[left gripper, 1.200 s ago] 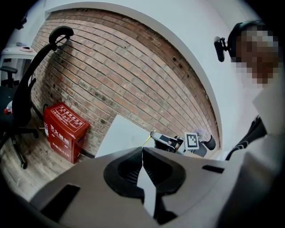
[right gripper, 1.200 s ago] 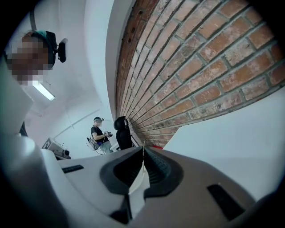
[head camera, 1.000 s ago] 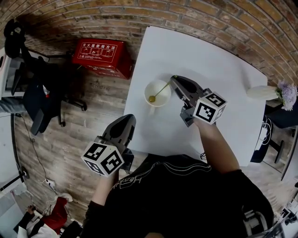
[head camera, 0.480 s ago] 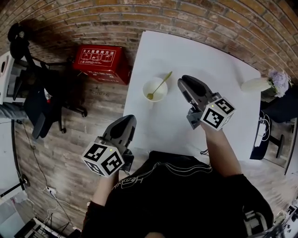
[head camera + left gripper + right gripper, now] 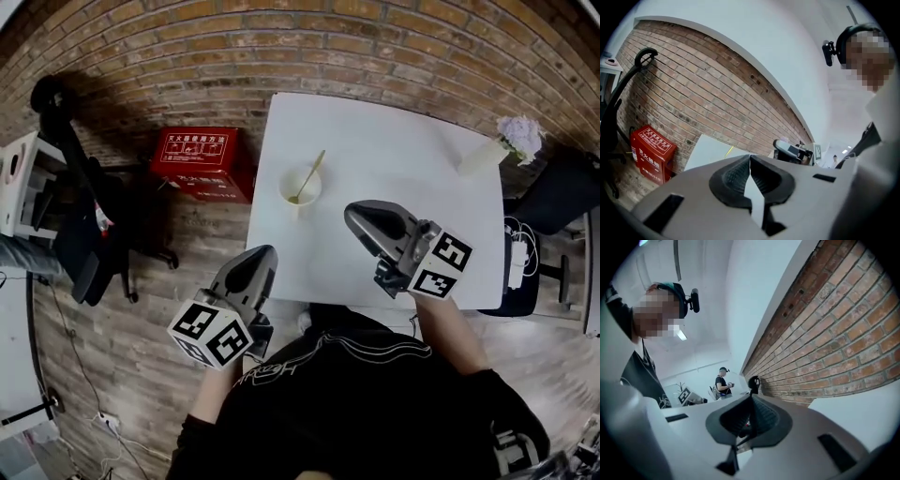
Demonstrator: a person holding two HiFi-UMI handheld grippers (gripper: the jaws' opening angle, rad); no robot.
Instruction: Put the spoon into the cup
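A white cup (image 5: pixel 300 185) stands near the left edge of the white table (image 5: pixel 403 159). A yellow-green spoon (image 5: pixel 308 175) rests in it, bowl down, handle leaning out over the far rim. My right gripper (image 5: pixel 350 212) hovers over the table's near side, to the right of the cup and apart from it, jaws shut on nothing. My left gripper (image 5: pixel 266 253) is held off the table's near left corner, over the floor, shut and empty. In the left gripper view the jaws (image 5: pixel 750 158) meet, with the spoon handle (image 5: pixel 729 150) just showing beyond them.
A red box (image 5: pixel 202 161) sits on the wooden floor against the brick wall, left of the table. A vase with flowers (image 5: pixel 503 142) stands at the table's far right corner. An office chair (image 5: pixel 89 225) is at the left. Another person (image 5: pixel 723 383) stands far off.
My right gripper has drawn back from the cup toward me, leaving the spoon in the cup. The left gripper has hardly moved. The head view has shifted back.
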